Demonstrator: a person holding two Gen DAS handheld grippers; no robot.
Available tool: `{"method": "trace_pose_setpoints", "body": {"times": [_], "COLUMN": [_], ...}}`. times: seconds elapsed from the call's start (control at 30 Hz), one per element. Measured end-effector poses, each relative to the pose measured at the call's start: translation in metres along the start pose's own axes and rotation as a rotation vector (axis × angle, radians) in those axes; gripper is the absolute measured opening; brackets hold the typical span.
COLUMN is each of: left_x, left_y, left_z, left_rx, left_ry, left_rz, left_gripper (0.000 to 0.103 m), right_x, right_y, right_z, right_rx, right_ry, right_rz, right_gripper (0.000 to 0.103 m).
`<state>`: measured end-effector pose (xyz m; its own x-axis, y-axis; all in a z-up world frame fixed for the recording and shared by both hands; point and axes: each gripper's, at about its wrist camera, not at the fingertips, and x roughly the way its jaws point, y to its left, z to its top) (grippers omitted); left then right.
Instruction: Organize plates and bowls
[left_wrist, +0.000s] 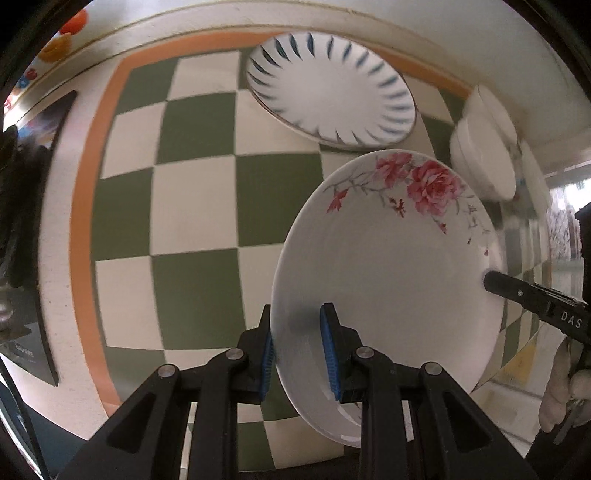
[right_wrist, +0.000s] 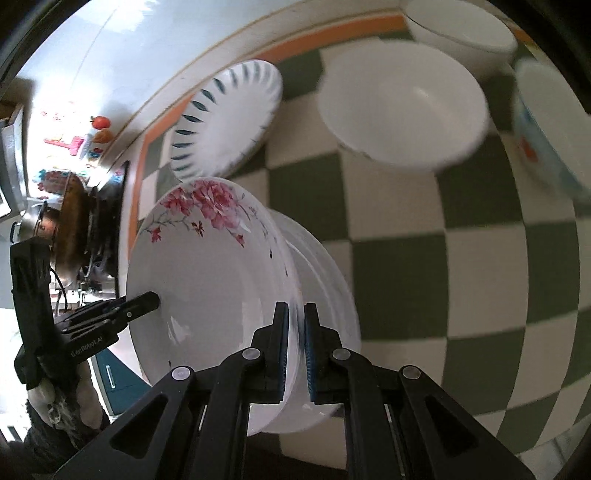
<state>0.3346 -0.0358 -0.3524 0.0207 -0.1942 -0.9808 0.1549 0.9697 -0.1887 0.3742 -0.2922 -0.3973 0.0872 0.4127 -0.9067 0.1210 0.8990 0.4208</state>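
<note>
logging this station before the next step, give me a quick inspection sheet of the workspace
surface: table under a green and white checked cloth with an orange border
job's things: rose plate held tilted above the cloth; blue-striped plate lying on the cloth behind it; white bowl and more white bowls beside it; a bowl with blue and orange marks at the right edge
clutter: nothing seen on the cloth
grippers: left gripper shut on the rose plate's rim; right gripper shut on the opposite rim
cables: nothing seen for certain
surroundings: colourful toys on the wall side, dark stove area to the left
</note>
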Motion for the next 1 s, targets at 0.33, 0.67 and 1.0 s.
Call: {"method": "trace_pose_setpoints", "body": {"times": [0.33, 0.67, 1.0], "left_x": [0.019, 0.026, -0.029], "left_y": [-0.016, -0.025, -0.017], "left_z": [-0.001, 0.001, 0.036], "left_rx": [0.076, 0.086, 0.004], "left_ry": [0.017, 0.013, -0.08], "left_rz": [0.078, 0.088, 0.053], "left_gripper": [0.021, 0.021, 0.022], "right_x": [0.009, 0.016, -0.013], "right_y": [-0.014, -0.012, -0.015], "right_z": [-0.018, -0.012, 0.0], "right_rx": [0.006, 0.003, 0.044], "right_ry": [0.021, 0.109, 0.094], "right_rz": [-0.033, -0.058, -0.058], "right_gripper": [0.01, 0.012, 0.014]}}
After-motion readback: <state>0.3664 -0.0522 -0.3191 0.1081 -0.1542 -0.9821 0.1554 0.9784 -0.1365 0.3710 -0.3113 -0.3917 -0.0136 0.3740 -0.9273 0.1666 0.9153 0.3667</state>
